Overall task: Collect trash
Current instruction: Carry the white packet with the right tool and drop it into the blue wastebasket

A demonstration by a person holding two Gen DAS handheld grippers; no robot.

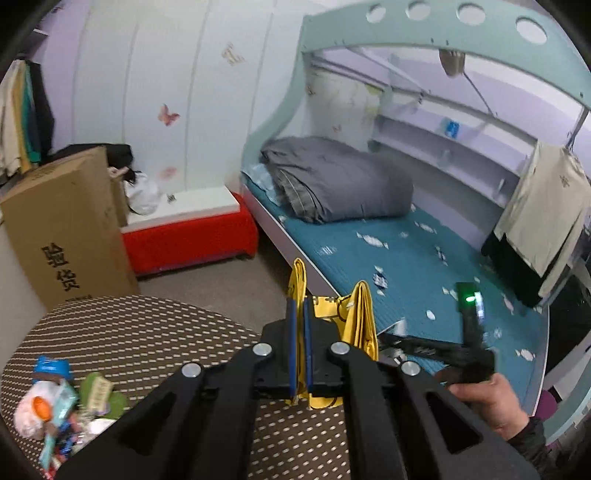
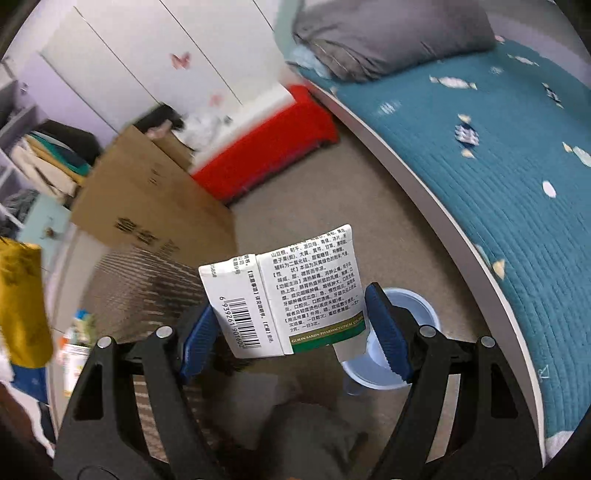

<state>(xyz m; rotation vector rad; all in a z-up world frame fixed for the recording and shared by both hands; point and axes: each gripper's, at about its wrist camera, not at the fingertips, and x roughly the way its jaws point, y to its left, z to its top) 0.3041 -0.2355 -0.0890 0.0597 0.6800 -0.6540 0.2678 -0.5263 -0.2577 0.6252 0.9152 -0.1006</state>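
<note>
My left gripper [image 1: 301, 332] clenched on a yellow bag [image 1: 360, 321] at frame centre, trash pile [image 1: 61, 410] on the dotted table [image 1: 147, 332] lower left, my right gripper [image 2: 295, 325] spread wide around a white box [image 2: 284, 291], contact unclear, blue bin [image 2: 406, 314] just behind it, bed [image 2: 498, 166] at right.

Trash pile [image 1: 59, 410] on table [image 1: 147, 332] — bed [image 1: 406, 258] right.

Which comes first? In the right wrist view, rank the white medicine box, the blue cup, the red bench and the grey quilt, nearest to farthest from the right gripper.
1. white medicine box, between the right gripper fingers.
2. blue cup, on the floor just beyond the right-hand finger.
3. red bench, across the floor, by the wall.
4. grey quilt, on the bed, top of the view.
</note>
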